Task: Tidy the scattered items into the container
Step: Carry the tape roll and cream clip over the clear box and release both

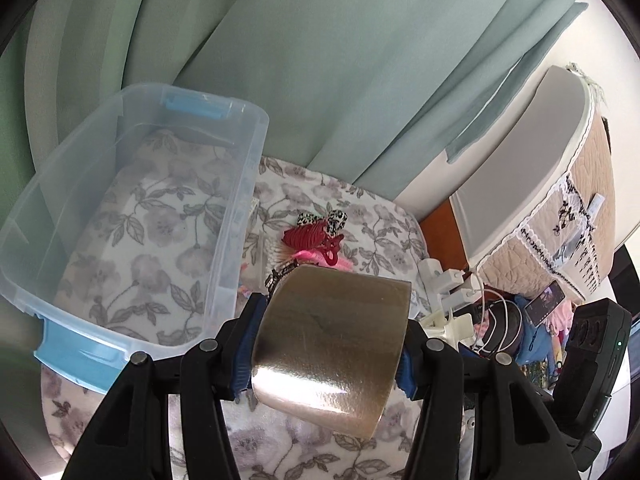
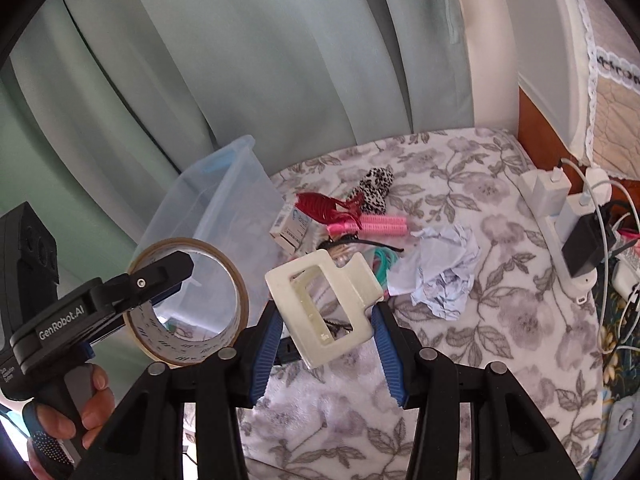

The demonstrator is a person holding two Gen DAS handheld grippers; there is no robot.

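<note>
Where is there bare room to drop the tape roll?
The clear bin floor is bare: only the floral blanket shows through. Blanket nearest the right gripper is also free. Crowded: the hair-clip pile and crumpled paper beside the bin.

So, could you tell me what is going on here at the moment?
A person is tidying a flowered bed with a handheld gripper in each hand. The left gripper is clamped on a roll of brown tape, next to the clear plastic bin, which looks empty. The right gripper holds a cream hair clip. Red clips, a pink roller and crumpled paper lie on the bed.
</note>
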